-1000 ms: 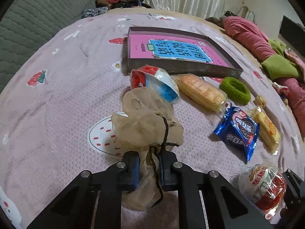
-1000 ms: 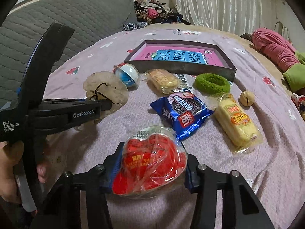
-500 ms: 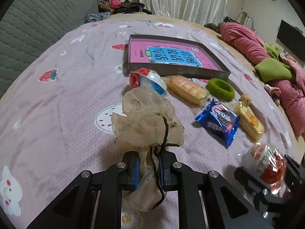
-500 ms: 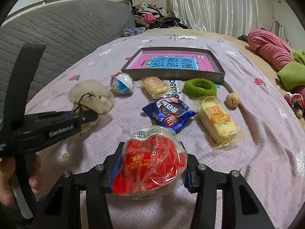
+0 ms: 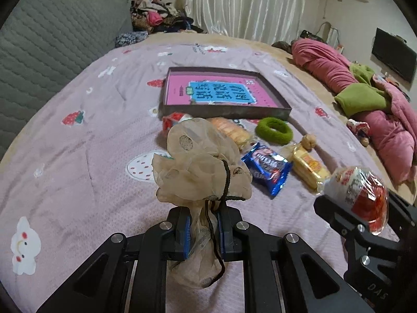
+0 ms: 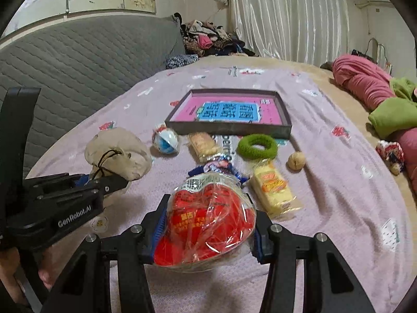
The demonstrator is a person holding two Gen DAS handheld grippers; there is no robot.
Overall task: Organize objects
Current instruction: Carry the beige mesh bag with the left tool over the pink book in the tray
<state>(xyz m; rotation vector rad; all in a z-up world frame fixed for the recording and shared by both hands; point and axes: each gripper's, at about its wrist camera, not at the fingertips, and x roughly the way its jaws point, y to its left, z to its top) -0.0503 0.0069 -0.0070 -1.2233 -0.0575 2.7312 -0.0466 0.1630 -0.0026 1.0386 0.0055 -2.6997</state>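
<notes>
Left gripper (image 5: 202, 228) fingers clamped tight on beige mesh pouch (image 5: 200, 164), frame centre. Right gripper (image 6: 207, 232) fingers part-open, gripping red snack pack (image 6: 208, 216). Carry both level over box (image 6: 229, 112), upper centre; lower before releasing.

The bed (image 6: 338, 182), under a lilac printed sheet, carries a shallow box (image 6: 229, 127), green hair scrunchie (image 6: 257, 146), blue biscuit packet (image 5: 267, 168), two yellow cake packets (image 6: 273, 186), a walnut (image 6: 296, 160) and a ball-shaped packet (image 6: 166, 140).
</notes>
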